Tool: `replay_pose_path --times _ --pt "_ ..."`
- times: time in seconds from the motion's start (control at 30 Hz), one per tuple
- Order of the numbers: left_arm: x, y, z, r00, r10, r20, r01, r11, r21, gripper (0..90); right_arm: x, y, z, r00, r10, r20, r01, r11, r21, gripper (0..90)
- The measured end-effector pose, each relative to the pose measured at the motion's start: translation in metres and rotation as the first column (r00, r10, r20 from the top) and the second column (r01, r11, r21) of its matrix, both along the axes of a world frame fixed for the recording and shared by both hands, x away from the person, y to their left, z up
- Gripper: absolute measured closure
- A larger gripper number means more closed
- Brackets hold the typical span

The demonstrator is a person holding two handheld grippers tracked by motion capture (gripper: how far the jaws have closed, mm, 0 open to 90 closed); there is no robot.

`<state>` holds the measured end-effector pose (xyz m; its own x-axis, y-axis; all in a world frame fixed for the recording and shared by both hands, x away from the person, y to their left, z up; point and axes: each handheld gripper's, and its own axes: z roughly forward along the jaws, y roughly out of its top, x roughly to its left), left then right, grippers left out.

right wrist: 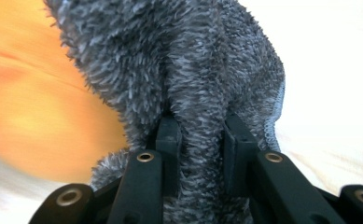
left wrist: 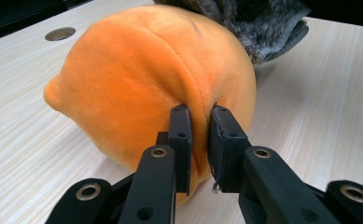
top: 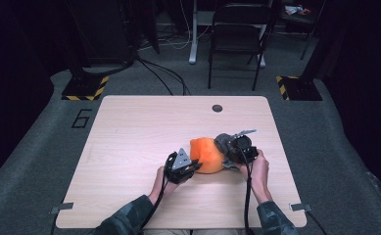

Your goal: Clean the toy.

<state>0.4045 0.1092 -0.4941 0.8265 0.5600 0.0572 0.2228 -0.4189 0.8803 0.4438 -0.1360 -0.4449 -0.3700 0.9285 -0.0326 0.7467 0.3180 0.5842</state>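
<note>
At centre of the high view, slightly right of the middle, an orange plush lies on the table with a grey fur piece against its right side.

Tongs state:
- Left tongs: clamped on a pinched fold of the orange plush. In the left gripper view the two pads bite a raised ridge of the fabric at centre frame, with only a narrow strip of cloth between them.
- Right tongs: clamped on the grey fur. In the right gripper view a thick tuft of pile is squeezed between the pads at lower centre.

Procedure, judged from this position: the work appears to be handling the fur piece against the plush body.
1. Keep the left grip steady as the anchor; it holds fabric only, so a hard tug could slip the fold free.
2. Move the right tongs slowly. Long pile compresses and can slide out of the pads.
3. Whether the fur is sewn on or loose cannot be told, so avoid sharp pulls.

Materials:
- Plush: short, smooth velour, rounded and soft-stuffed, with a visible seam and a small nub at its left end in the left gripper view.
- Fur: shaggy grey pile with a knitted-looking edge.
- Table: pale wood-grain laminate, smooth, with a round cable hole in the upper part of the high view.
</note>
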Motion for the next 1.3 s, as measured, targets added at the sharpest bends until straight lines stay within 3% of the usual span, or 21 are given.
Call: replay_pose_path --times 0.27,0.37,0.47,0.5,0.6,0.67,0.77,0.83,0.97,1.0,1.07,1.17,1.23,1.3 --pt "0.002 0.001 -0.001 0.9999 0.006 -0.011 -0.006 1.0000 -0.007 79.7 0.013 -0.008 -0.037 0.9900 -0.055 -0.130 0.054 0.998 -0.015 71.7" --pt "0.002 0.002 -0.001 0.9998 0.011 -0.018 -0.011 0.9998 -0.016 79.7 0.013 -0.009 -0.033 0.9915 -0.060 -0.115 0.057 0.998 -0.030 71.7" --pt "0.004 0.004 -0.001 0.9996 0.020 -0.019 -0.020 0.9995 -0.023 79.7 0.010 -0.015 -0.017 0.9967 -0.054 -0.060 0.053 0.998 -0.022 71.8" --pt "0.004 0.004 -0.001 0.9996 0.021 -0.020 -0.022 0.9994 -0.026 79.7 0.006 -0.017 -0.006 0.9979 -0.064 -0.009 0.064 0.998 0.004 71.8" --pt "0.004 0.005 0.000 0.9996 0.020 -0.020 -0.020 0.9995 -0.024 79.5 -0.006 -0.012 0.020 0.9974 -0.027 0.067 0.020 0.994 0.106 71.8" --pt "0.005 0.005 0.000 0.9996 0.022 -0.015 -0.023 0.9994 -0.028 79.5 -0.010 -0.002 0.026 0.9963 0.017 0.084 -0.026 0.993 0.113 71.8" --pt "0.004 0.005 0.000 0.9995 0.026 -0.018 -0.027 0.9992 -0.030 77.5 -0.013 0.016 0.020 0.9959 0.070 0.057 -0.075 0.994 0.078 71.8" --pt "0.005 0.006 0.000 0.9994 0.032 -0.016 -0.033 0.9987 -0.040 73.5 -0.012 0.020 0.013 0.9956 0.070 0.063 -0.072 0.997 0.040 71.9" --pt "0.002 0.007 0.003 0.9986 0.051 0.012 -0.051 0.9976 -0.048 59.8 -0.008 0.016 0.009 0.9969 0.051 0.060 -0.054 0.997 0.062 71.8" --pt "0.000 0.007 0.005 0.9969 0.069 0.037 -0.068 0.9969 -0.039 56.4 -0.007 0.015 0.008 0.9970 0.045 0.063 -0.048 0.997 0.058 71.8" --pt "0.001 0.008 0.004 0.9964 0.079 0.030 -0.078 0.9966 -0.028 52.3 -0.006 0.014 0.006 0.9971 0.036 0.068 -0.040 0.998 0.057 71.8" --pt "0.003 0.004 0.000 0.9958 0.086 0.031 -0.087 0.9959 0.025 46.4 -0.005 0.011 0.005 0.9976 0.030 0.062 -0.034 0.997 0.072 71.7" --pt "0.003 0.001 -0.004 0.9958 0.089 0.023 -0.090 0.9953 0.038 46.2 -0.004 0.011 0.004 0.9978 0.028 0.061 -0.032 0.997 0.075 71.7" --pt "0.002 -0.001 -0.007 0.9950 0.090 0.043 -0.093 0.9941 0.057 51.0 -0.004 0.011 0.004 0.9975 0.032 0.063 -0.036 0.997 0.068 71.7"
